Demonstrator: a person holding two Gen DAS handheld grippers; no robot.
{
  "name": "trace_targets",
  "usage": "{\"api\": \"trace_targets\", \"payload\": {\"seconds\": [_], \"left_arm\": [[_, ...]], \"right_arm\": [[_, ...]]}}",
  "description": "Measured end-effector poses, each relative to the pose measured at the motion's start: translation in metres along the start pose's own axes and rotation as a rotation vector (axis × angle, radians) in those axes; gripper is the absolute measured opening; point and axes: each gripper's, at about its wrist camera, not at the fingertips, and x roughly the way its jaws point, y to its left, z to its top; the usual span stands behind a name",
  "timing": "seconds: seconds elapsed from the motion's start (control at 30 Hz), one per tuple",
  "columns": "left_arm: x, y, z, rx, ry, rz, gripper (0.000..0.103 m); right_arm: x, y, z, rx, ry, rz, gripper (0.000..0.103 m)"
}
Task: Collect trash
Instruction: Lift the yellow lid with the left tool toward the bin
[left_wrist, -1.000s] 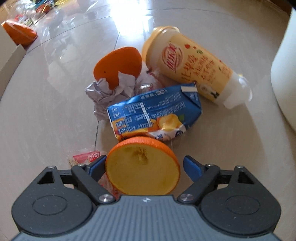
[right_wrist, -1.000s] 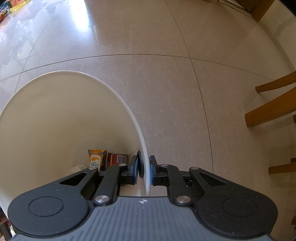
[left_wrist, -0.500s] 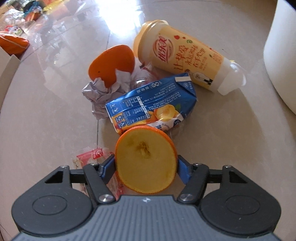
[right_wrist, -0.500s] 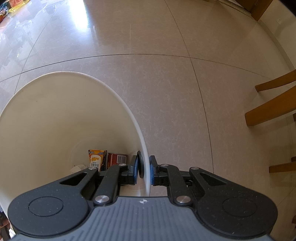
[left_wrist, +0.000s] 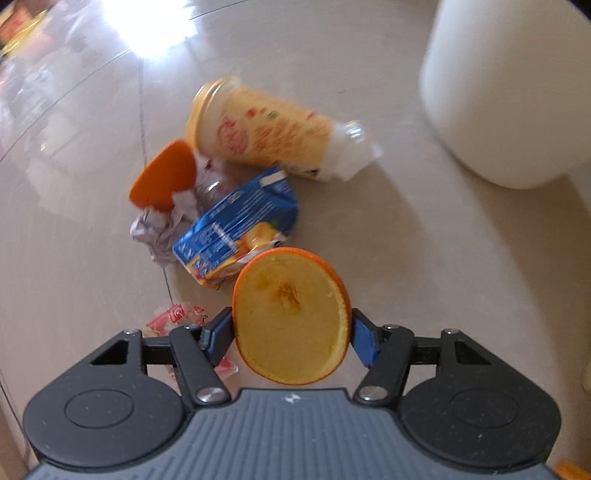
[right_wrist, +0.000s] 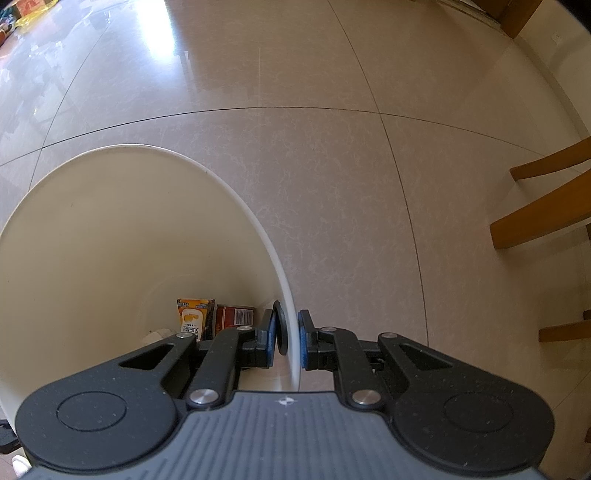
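The left gripper (left_wrist: 291, 338) pinches an orange half (left_wrist: 291, 317) between its blue pads, one pad on each side of the rind, with the cut face turned toward the camera. The fruit appears lifted clear of the tiled floor (left_wrist: 388, 229), above the trash heap, while the white bin (left_wrist: 509, 92) stands well apart toward the upper right of the left wrist view.

The right gripper (right_wrist: 291, 341) has its fingers closed on the bin wall (right_wrist: 273, 266) — one pad inside, one outside. At the bottom of the bin lie a yellow snack packet (right_wrist: 194, 319) and a brown box (right_wrist: 234, 317).

The risks, in my judgement:
- The rind is round and probably slick, and the pads hold it only at two narrow places — a fast swing toward the bin could turn it or let it slip out.
- The view is blurred, which suggests quick motion; juice or the fruit itself may then land on the floor.
- If the right gripper loosens, the bin could shift or tip as the fruit drops in.

Still on the floor: a blue juice carton (left_wrist: 240, 232), a yellow drink cup (left_wrist: 273, 129) on its side, a second orange half (left_wrist: 162, 177), crumpled paper (left_wrist: 159, 229) and a red-white wrapper (left_wrist: 177, 317).
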Motion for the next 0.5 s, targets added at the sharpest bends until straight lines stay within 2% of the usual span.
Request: {"api": "trace_targets", "payload": {"seconds": [0.13,0.37,0.5], "left_arm": [[-0.045,-0.007,0.023,0.051,0.028,-0.043,0.064],[-0.125,-0.036,0.071,0.126,-0.029,-0.096,0.064],[-0.158,-0.058,0.097,0.183,-0.027,-0.106,0.064]], "right_arm": [[0.000,-0.002,0.000,0.001,0.001,0.006,0.015],[-0.001,-0.001,0.000,-0.010,0.000,0.003,0.015],[-0.001,-0.001,0.000,-0.004,0.002,0.008,0.015]]}}
